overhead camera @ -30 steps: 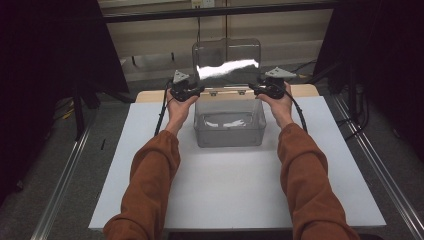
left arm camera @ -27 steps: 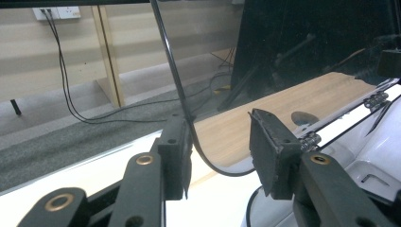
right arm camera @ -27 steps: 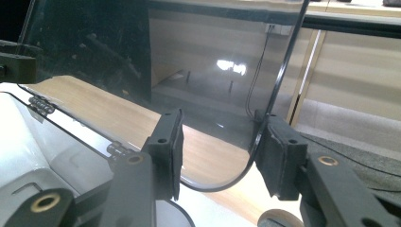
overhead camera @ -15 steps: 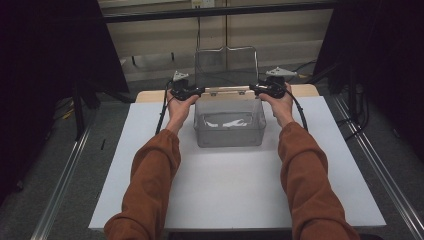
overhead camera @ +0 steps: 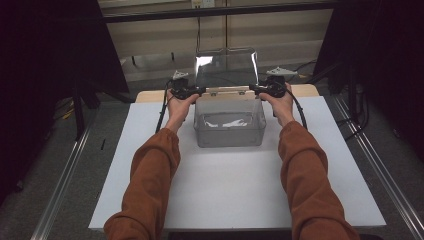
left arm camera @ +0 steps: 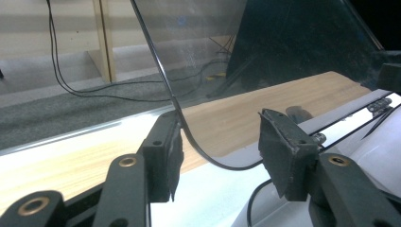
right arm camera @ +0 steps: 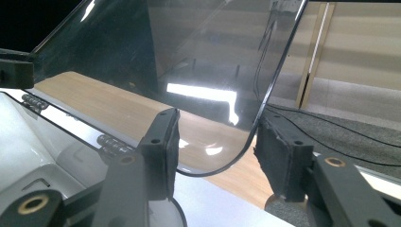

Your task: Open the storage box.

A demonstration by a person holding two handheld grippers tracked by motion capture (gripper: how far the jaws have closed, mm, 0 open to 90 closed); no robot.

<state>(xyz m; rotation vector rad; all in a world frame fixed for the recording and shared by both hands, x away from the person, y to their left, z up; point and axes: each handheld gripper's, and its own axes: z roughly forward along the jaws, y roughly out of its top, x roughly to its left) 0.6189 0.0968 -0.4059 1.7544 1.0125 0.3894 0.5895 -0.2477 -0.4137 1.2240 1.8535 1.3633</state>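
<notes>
Evidently the opening is done: the clear hinged plastic lid (overhead camera: 227,67) stands upright at the far edge of the transparent rectangular plastic box (overhead camera: 230,127) on the white table sheet (overhead camera: 225,200). Both tools' jaws have just been parting. The left gripper (left arm camera: 217,146) and right gripper (right arm camera: 215,146) are released, each straddling a lower lid corner without pressing. Withdrawal appears to remain.

Clear, see-through lid (overhead camera: 226,67) over a clear box (overhead camera: 230,131). Black grippers, left (overhead camera: 196,91) and right (overhead camera: 256,89); rust-orange sleeves (overhead camera: 150,175) at lower frame. White table sheet (overhead camera: 230,185), pale wood edge (left arm camera: 236,118).
</notes>
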